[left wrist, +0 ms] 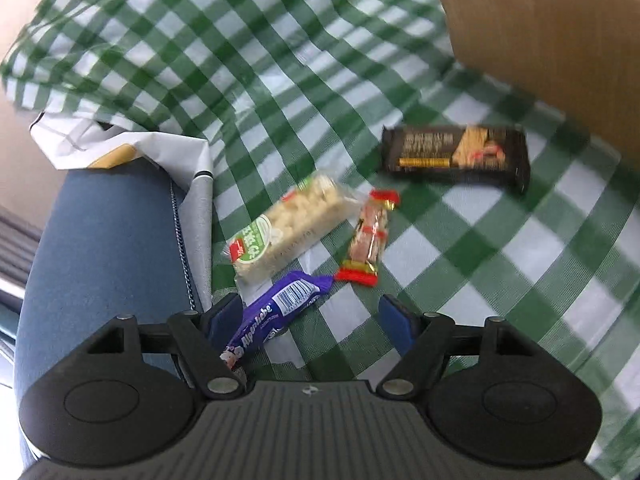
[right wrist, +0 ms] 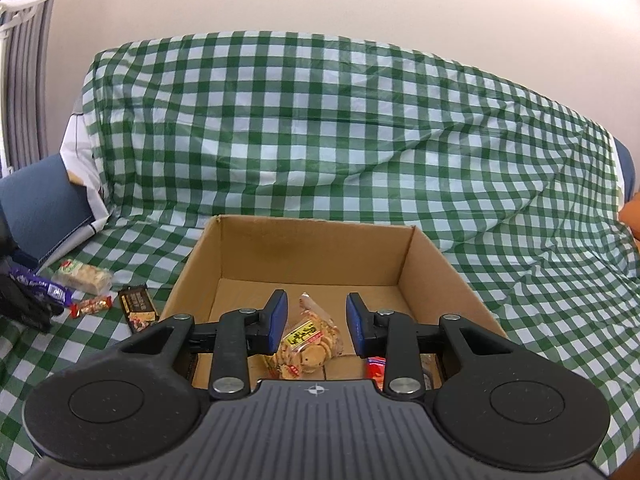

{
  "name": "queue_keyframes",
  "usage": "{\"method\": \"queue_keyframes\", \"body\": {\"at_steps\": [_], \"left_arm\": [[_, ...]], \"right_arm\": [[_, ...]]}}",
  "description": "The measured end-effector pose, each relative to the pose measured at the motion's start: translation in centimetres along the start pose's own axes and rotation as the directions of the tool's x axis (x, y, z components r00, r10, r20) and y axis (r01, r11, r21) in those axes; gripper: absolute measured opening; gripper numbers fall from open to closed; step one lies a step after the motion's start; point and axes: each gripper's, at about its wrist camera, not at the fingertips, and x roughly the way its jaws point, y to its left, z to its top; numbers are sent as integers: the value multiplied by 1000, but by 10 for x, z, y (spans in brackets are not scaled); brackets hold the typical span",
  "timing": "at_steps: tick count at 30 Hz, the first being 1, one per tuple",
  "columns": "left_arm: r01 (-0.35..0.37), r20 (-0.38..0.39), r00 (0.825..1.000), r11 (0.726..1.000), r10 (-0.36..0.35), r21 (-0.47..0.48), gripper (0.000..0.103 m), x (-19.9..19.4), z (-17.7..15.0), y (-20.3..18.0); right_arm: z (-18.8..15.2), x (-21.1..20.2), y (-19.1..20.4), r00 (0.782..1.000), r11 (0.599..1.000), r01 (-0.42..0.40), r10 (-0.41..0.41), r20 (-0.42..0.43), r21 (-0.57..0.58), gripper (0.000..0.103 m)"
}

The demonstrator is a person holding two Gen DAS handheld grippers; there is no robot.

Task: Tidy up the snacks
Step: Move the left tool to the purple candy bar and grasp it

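So, about partway through: low in the left wrist view, the left gripper (left wrist: 310,316) has its fingers spread wide, the glossy purple bar (left wrist: 276,312) lying loose just inside one pad. Beyond sit a lumpy rice cake pack (left wrist: 280,228), a crinkly red-ended candy (left wrist: 368,236) and a flat dark bar (left wrist: 456,158), still unpacked on the checked cloth (left wrist: 500,264). Right gripper (right wrist: 316,324) hovers half-open, pinching nothing, over the cardboard box (right wrist: 312,248), cracker bag (right wrist: 308,344) already inside.

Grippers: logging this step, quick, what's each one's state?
Left gripper: open, purple bar between the fingers, not gripped.
Right gripper: open, empty, over the box.
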Motion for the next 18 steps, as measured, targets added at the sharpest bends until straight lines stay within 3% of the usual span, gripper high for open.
{"method": "queue_keyframes", "body": {"at_steps": [2, 4, 8, 11, 18], "left_arm": [[-4, 8, 1000, 1000, 4, 21, 78, 4, -1, -1], [-10, 11, 1000, 999, 9, 33, 63, 7, -4, -1], [-5, -51, 999, 999, 8, 47, 8, 12, -4, -6], [19, -54, 998, 1000, -19, -11, 0, 7, -7, 4], [124, 25, 992, 964, -122, -234, 2, -19, -10, 38]], "right_arm": [[-1, 1, 5, 1000, 1000, 3, -3, 2, -24, 34], [-2, 1, 10, 1000, 999, 4, -3, 4, -50, 34], [-4, -3, 16, 1000, 996, 1, 0, 10, -88, 34], [-4, -7, 18, 1000, 995, -2, 3, 10, -98, 35], [-5, -12, 18, 1000, 997, -1, 1, 1, -76, 35]]}}
